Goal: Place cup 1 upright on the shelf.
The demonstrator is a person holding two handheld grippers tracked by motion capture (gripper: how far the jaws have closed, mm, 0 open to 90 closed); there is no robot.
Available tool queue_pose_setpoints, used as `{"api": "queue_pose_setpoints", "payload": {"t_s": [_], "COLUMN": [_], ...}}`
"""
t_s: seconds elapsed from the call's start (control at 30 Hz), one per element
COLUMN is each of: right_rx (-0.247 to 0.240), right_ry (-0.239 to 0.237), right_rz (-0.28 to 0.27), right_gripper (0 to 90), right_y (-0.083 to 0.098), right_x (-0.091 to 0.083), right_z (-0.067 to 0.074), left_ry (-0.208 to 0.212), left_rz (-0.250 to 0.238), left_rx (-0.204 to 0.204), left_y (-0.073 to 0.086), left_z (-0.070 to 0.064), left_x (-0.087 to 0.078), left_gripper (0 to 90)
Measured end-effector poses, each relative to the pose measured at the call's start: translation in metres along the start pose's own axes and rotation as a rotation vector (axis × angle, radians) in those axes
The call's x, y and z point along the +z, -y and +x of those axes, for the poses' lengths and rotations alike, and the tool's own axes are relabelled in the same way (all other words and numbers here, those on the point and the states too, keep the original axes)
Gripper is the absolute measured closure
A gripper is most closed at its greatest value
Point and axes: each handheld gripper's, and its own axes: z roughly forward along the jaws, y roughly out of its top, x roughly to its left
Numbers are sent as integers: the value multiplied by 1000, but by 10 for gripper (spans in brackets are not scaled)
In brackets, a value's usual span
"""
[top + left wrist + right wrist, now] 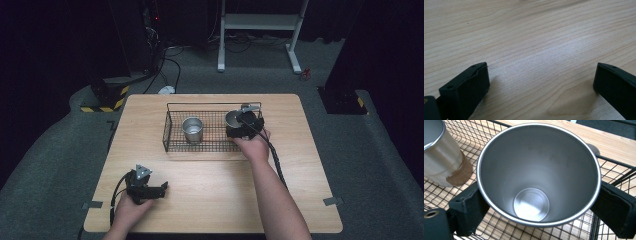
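A black wire basket (pixel 170 127) stands at the back middle of the wooden table (pixel 300 165). One steel cup (pixel 192 129) stands upright inside it, left of centre. My right gripper (pixel 242 125) is shut on a second steel cup (pixel 233 118) at the basket's right end. In the right gripper view this held cup (pixel 536 170) opens toward the camera, a jaw on either side of its wall, with the basket mesh (pixel 499 227) under it and the other cup (pixel 439 157) at upper left. My left gripper (pixel 162 189) lies near the table's front left, open over bare wood (pixel 540 80).
Behind the table a white desk frame (pixel 260 22) stands on the grey carpet, with cables and a yellow-black striped base (pixel 107 100) at the back left. The right gripper's cable (pixel 275 160) runs along the forearm.
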Motion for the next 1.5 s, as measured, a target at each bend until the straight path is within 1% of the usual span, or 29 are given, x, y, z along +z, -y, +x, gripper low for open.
{"api": "queue_pose_setpoints", "payload": {"t_s": [0.1,0.17,0.23,0.47,0.57,0.67,0.87,1.1,1.3,1.5], "right_rx": [-5,5,10,21,22,12,20,24,32,27], "right_ry": [-1,-5,-6,-15,-22,-25,-32,-28,-29,-33], "right_rz": [4,-13,-6,-16,-19,-27,-40,-53,-71,-89], "right_gripper": [59,59,60,59,60,60,60,60,60,60], "right_y": [2,6,9,14,15,15,16,25,29,34], "right_x": [0,-2,-2,-8,-12,-17,-24,-29,-37,-45], "right_z": [-1,-1,-3,-6,-8,-8,-7,-10,-13,-15], "left_ry": [0,0,1,2,2,2,2,2,2,1], "left_rz": [0,-1,0,1,0,0,0,0,1,0], "left_rx": [0,0,0,-2,-1,-2,-2,-1,-1,-3], "left_y": [0,0,0,0,0,0,0,0,0,0], "left_z": [0,0,0,0,0,0,0,0,0,0], "left_x": [0,0,0,0,0,0,0,0,0,0], "left_gripper": [6,5,5,5,5,5,5,5,5,5]}}
